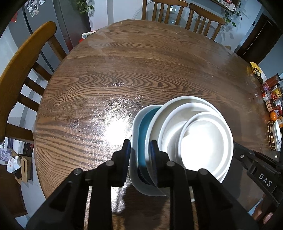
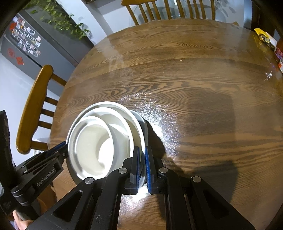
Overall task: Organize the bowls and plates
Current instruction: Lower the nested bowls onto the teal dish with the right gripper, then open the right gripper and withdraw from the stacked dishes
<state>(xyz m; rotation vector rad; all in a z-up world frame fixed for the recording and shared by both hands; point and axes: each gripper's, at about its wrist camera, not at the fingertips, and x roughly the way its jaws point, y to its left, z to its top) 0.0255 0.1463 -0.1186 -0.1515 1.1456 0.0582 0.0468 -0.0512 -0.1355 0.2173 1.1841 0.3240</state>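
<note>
Resting on the round wooden table (image 1: pixel 123 74), near the edge closest to the person, was one nested stack of dishes (image 1: pixel 185 141). I counted four pieces in it: an outer grey-white bowl (image 1: pixel 135 134), a blue bowl (image 1: pixel 143 139) inside that, a large white bowl (image 1: pixel 178 106) above, and a small white bowl (image 1: pixel 207 141) innermost. Whether anything thinner lay between them could not be told. The stack opened upward and looked tilted, the upper white bowls leaning toward the right gripper's side; being round, it had no long axis.

Two grippers flanked the stack, one on each side. The left gripper (image 1: pixel 140 150) straddled the rims, its outer finger outside the grey-white bowl and its inner finger inside the large white one; the jaws stood narrow, with a slight gap showing at the outer pad, so the pads did not seem to press. The right gripper (image 2: pixel 142 159) was clamped on the stack's rim at the opposite side, both blue pads (image 2: pixel 147 168) tight against the thin edges.

Three wooden chairs stood around the table: one at the left (image 1: pixel 23 70) and two at the far side (image 1: pixel 164 10). A cluster of sauce bottles and jars (image 1: pixel 271 95) crowded the table's right edge, with an orange (image 1: pixel 273 115) among them. A grey refrigerator (image 2: pixel 26 42) carried many small photos.
</note>
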